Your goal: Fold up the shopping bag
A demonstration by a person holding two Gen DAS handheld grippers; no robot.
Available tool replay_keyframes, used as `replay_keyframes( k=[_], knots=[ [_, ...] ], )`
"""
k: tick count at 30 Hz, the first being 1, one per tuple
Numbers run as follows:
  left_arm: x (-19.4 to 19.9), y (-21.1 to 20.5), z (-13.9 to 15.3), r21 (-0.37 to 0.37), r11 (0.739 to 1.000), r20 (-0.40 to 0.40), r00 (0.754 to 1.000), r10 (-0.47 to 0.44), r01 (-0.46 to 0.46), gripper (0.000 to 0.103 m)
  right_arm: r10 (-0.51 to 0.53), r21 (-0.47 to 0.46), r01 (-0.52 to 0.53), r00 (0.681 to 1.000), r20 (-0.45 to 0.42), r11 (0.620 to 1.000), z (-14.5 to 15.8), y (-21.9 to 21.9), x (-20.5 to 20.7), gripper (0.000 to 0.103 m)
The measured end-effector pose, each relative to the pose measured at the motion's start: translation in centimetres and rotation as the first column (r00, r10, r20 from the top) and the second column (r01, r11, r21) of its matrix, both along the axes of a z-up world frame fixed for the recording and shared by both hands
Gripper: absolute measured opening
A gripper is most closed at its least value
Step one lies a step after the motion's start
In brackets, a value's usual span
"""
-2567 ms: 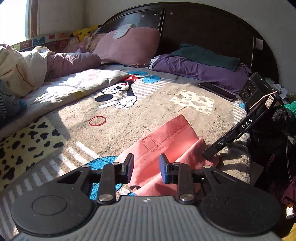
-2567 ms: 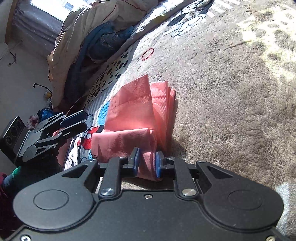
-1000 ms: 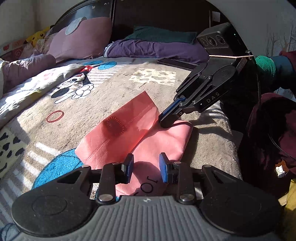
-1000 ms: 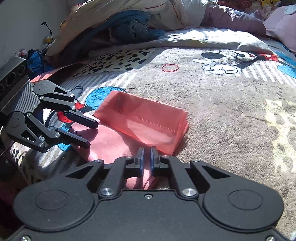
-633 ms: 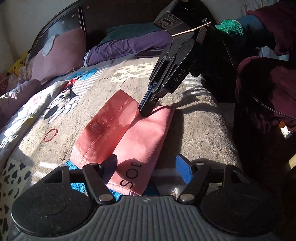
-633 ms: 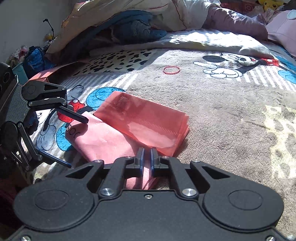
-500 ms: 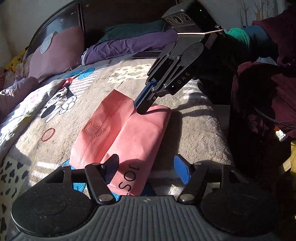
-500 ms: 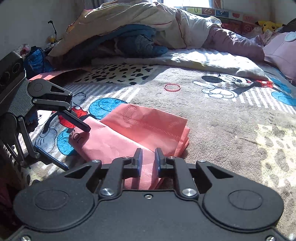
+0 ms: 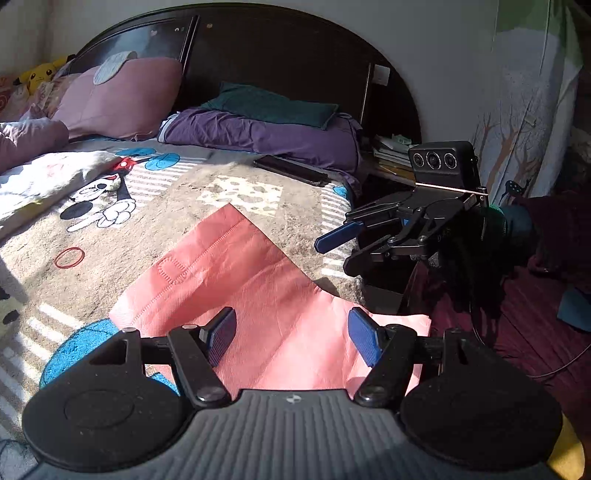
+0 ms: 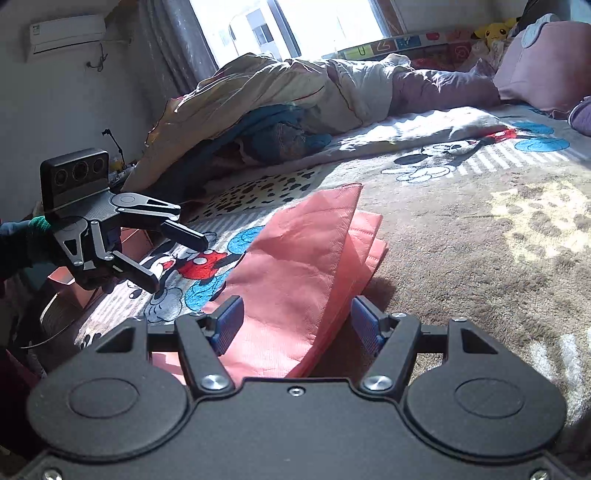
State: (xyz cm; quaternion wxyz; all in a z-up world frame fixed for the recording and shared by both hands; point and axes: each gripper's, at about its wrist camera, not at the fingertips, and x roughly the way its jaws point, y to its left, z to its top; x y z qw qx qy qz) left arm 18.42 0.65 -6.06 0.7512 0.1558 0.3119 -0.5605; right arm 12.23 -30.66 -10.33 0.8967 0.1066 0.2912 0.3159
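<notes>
A lived-in home bedroom: dark arched headboard (image 9: 280, 55), pillows (image 9: 122, 98), cartoon-print blanket (image 10: 480, 206), heaped quilts (image 10: 280, 96) (sunlit window (image 10: 295, 26) behind).

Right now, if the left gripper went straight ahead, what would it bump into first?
Most likely the pink shopping bag. The open left gripper hangs just above it, pointing along the bed, so it would probably brush the bag first, though depth is hard to judge.

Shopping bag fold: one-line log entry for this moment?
shopping bag: partly folded on blanket | left gripper: open, empty | right gripper: open, empty
</notes>
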Motion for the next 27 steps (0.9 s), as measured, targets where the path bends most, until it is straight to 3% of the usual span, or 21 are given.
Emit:
replay_keyframes(
  k=[3, 6, 7, 11, 14, 17, 20, 23, 24, 26, 27],
  knots=[
    [-1.0, -1.7, -1.8, 0.128, 0.991, 0.024, 0.999, -0.046, 0.042, 0.067, 0.012, -0.045, -0.013, 0.999, -0.03, 0.999, -1.1, 1.1, 0.4, 0.061],
    [-1.1, -2.9, -3.6, 0.265, 0.964, 0.081, 0.996, -0.039, 0.016, 0.067, 0.048, -0.089, -0.056, 0.995, -0.087, 0.994, -2.3, 2.7, 1.9, 0.029],
    [-1.1, -3.3, -4.2, 0.311, 0.95, 0.107, 0.994, -0.034, 0.0, 0.069, 0.046, -0.088, -0.054, 0.995, -0.087, 0.995, -2.6, 2.9, 2.3, 0.024],
    [1.7, -2.5, -4.1, 0.322, 0.928, 0.223, 0.968, 0.117, -0.187, 0.069, -0.009, -0.047, 0.007, 0.999, -0.046, 0.999, -2.6, 4.1, 5.7, 0.008],
    [3.5, -1.8, -3.1, 0.295, 0.925, 0.242, 0.955, 0.169, -0.239, 0.069, -0.028, 0.006, 0.029, 0.997, -0.069, 1.0, -2.6, 3.4, 5.4, 0.009],
    [3.6, -1.3, -1.0, 0.178, 0.957, 0.146, 0.968, 0.203, -0.228, 0.069, -0.027, 0.072, 0.036, 0.993, -0.116, 0.997, -2.7, 2.2, 4.2, 0.009],
    [2.6, -1.8, -0.5, 0.135, 0.972, 0.057, 0.981, 0.186, -0.192, 0.069, -0.023, 0.136, 0.046, 0.986, -0.163, 0.99, -2.8, 1.1, 3.1, 0.017],
    [0.8, -2.0, 0.6, 0.048, 0.994, -0.022, 0.995, 0.1, -0.099, 0.069, -0.016, 0.2, 0.059, 0.978, -0.209, 0.978, -2.9, -0.1, 1.9, 0.055],
    [0.1, -2.1, 1.0, 0.034, 0.998, -0.043, 0.998, 0.05, -0.049, 0.069, -0.013, 0.22, 0.064, 0.975, -0.224, 0.973, -2.9, -0.5, 1.5, 0.061],
    [-2.6, -2.8, 1.7, 0.036, 0.997, -0.027, 0.998, -0.064, 0.064, 0.069, -0.006, 0.262, 0.074, 0.967, -0.253, 0.962, -2.9, -1.3, 0.8, 0.061],
    [-3.5, -3.3, 1.3, 0.075, 0.993, -0.014, 0.996, -0.089, 0.09, 0.069, -0.002, 0.282, 0.08, 0.963, -0.268, 0.956, -3.0, -1.7, 0.4, 0.061]
  ],
)
